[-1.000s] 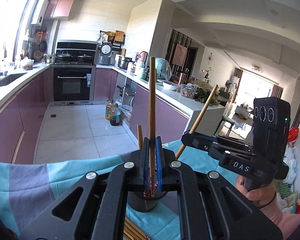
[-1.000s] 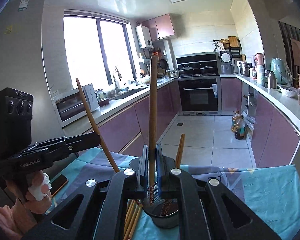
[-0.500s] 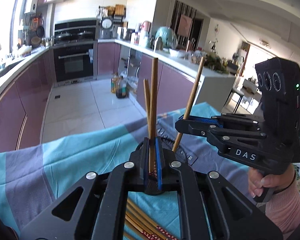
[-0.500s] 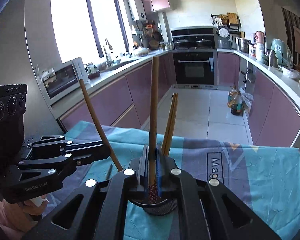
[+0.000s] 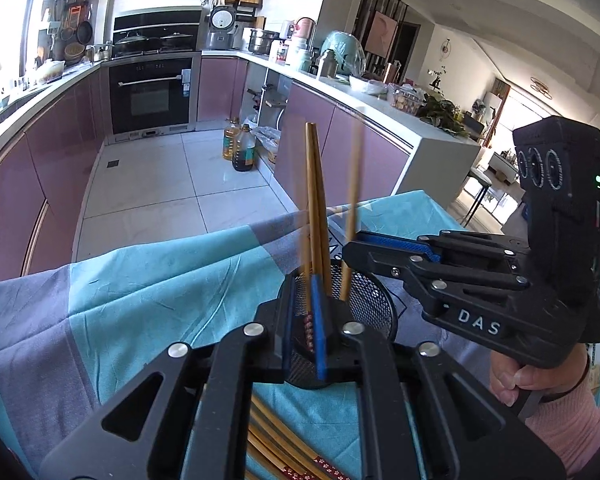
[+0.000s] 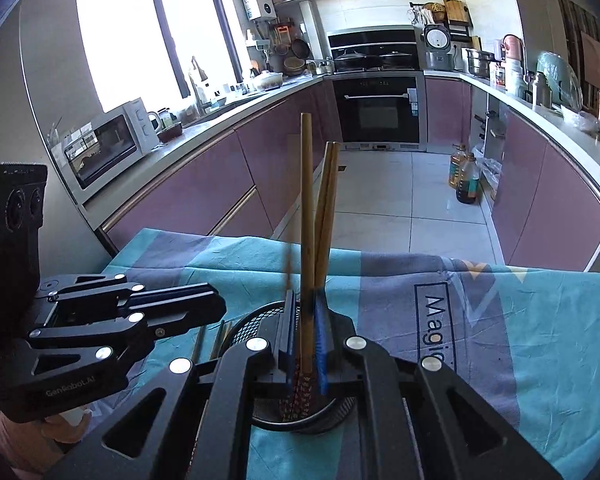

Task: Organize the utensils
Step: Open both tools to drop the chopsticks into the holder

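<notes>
Left to right in the left wrist view: the worktop's cloth is soft, creased fabric in teal and grey blocks. More chopsticks, slim wooden rods with red patterned ends, lie loose on it under the near gripper.

A second ago the left hand-held gripper pinched one chopstick tight, high above the cup. It has since come down, and its jaws are now opening. The left chopstick stands between the blue pads as a motion-blurred streak, and I judge it to be sliding free, its patterned end already inside the cup. That cup is a round black wire-mesh holder standing upright on the cloth. A pair of chopsticks already leans in it.

The right hand-held gripper has dropped the same way, and its jaws are opening too. The right chopstick is blurred in this view. In the right wrist view it stands upright between pads set wider than the stick, its patterned end down in the cup.

So both sticks look delivered at once, which would put four in the cup. The loose ones on the cloth remain to be done. The mesh is light, so the cup could be tipped if a jaw snags a stick when it lifts away.
</notes>
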Motion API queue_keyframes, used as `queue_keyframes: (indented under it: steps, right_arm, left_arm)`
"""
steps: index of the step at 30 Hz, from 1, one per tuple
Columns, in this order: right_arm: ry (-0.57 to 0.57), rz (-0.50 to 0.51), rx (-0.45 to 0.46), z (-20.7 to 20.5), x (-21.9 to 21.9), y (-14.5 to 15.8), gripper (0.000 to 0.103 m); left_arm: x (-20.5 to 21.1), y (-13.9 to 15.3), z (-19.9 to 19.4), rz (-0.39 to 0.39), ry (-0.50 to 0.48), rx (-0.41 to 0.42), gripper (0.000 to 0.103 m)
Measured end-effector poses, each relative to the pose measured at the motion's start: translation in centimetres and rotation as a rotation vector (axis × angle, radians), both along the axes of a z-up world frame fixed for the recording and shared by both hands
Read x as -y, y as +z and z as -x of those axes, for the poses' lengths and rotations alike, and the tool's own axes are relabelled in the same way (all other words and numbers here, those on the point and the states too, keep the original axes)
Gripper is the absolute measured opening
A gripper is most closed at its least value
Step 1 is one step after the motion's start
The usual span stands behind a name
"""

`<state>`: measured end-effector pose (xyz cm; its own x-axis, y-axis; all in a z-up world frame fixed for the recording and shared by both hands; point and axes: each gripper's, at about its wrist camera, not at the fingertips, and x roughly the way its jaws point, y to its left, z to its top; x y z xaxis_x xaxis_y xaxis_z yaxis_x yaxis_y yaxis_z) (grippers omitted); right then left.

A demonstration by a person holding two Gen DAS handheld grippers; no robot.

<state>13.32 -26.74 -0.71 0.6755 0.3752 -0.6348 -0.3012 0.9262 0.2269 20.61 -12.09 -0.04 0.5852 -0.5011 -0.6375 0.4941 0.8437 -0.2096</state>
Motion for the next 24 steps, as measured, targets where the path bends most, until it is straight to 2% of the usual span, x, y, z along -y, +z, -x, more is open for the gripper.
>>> queue_keyframes:
  steps: [7, 12, 14, 19, 24]
  right_arm:
    - [0.001, -0.006, 0.015, 0.4, 0.0, -0.2, 0.014]
    - [0.034, -0.022, 0.053, 2.3, -0.2, 0.5, 0.016]
    - [0.063, -0.030, 0.077, 3.7, -0.4, 1.0, 0.021]
    - [0.157, -0.024, 0.101, 7.2, -1.5, 1.1, 0.027]
    - [0.219, -0.001, 0.028, 8.9, -3.1, -1.6, 0.027]
  left_arm:
    - [-2.5, 0.2, 1.3, 0.041, 0.057, 0.037, 0.016]
    - [-4.7, 0.2, 3.1, 0.041, 0.108, 0.070, 0.023]
    - [-5.5, -0.1, 3.7, 0.038, 0.117, 0.072, 0.025]
    - [-7.4, -2.1, 5.6, -0.003, 0.142, 0.052, 0.029]
    - [-8.7, -5.0, 6.6, -0.034, 0.154, -0.011, 0.031]
